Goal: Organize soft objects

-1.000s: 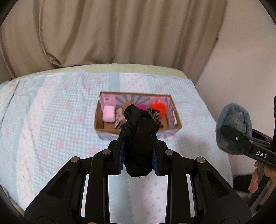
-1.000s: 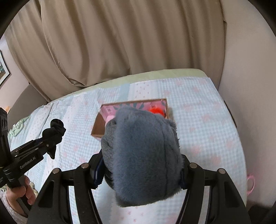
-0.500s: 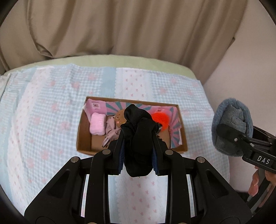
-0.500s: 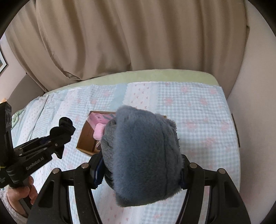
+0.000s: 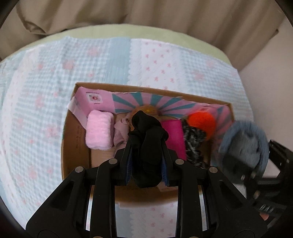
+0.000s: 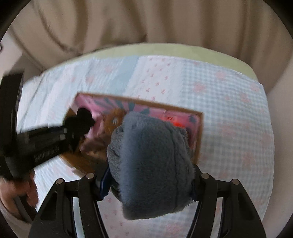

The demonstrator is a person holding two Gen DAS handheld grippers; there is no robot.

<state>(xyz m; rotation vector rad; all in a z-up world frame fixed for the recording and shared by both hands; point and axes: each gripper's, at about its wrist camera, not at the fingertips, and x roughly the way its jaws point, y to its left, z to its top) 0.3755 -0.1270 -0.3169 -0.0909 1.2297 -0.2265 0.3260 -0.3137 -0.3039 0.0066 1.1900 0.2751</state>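
Observation:
My left gripper [image 5: 146, 144] is shut on a black cloth bundle [image 5: 146, 146] and holds it over the middle of an open cardboard box [image 5: 73, 139]. The box holds a pink fluffy roll [image 5: 98, 132], an orange pom-pom [image 5: 201, 122], a magenta cloth [image 5: 174, 135], a black-and-white yarn piece [image 5: 194, 142] and a brown plush toy [image 6: 117, 115]. My right gripper [image 6: 148, 175] is shut on a grey-blue plush piece [image 6: 152, 164], which hangs over the box's right end [image 5: 245, 146].
The box [image 6: 199, 131] sits on a bed with a light blue and white quilt with pink flowers [image 5: 45, 82]. Beige curtains [image 5: 146, 14] hang behind the bed. A pale wall [image 5: 271, 64] stands to the right.
Both grippers have moved forward and down toward the box, which now looms larger. The grey-blue plush has swung in over the box's right end. Both still hold their items.

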